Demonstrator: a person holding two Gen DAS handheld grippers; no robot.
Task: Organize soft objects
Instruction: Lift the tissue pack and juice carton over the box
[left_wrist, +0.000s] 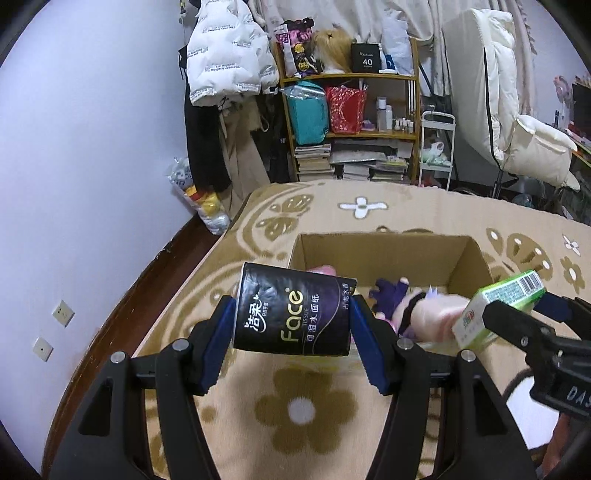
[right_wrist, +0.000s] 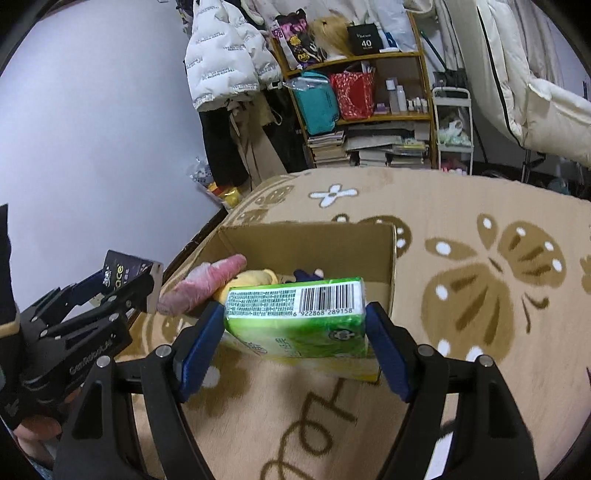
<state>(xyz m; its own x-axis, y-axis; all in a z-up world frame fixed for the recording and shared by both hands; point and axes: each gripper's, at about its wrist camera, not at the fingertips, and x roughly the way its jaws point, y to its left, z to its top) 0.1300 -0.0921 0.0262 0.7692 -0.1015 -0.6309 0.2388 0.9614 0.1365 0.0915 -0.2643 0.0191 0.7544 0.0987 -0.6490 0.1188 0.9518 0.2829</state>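
My left gripper (left_wrist: 293, 317) is shut on a black tissue pack (left_wrist: 293, 310) printed "Face", held in the air just in front of an open cardboard box (left_wrist: 384, 247) on the bed. My right gripper (right_wrist: 295, 325) is shut on a green tissue pack (right_wrist: 295, 317) with a barcode, also lifted near the box's front edge. The right gripper and its green pack (left_wrist: 495, 306) show at the right of the left wrist view; the left gripper with the black pack (right_wrist: 122, 273) shows at the left of the right wrist view. Inside the box (right_wrist: 314, 240) lie a pink plush (right_wrist: 207, 284), a yellow plush (right_wrist: 255, 278) and a purple glove (left_wrist: 388, 295).
The box stands on a beige blanket (right_wrist: 461, 295) with brown butterfly and flower patterns. Behind the bed are a cluttered wooden shelf (left_wrist: 351, 110), hanging coats (left_wrist: 229, 55), a white cart (left_wrist: 437, 147) and a white chair (left_wrist: 517, 110). A wall (left_wrist: 92, 147) runs along the left.
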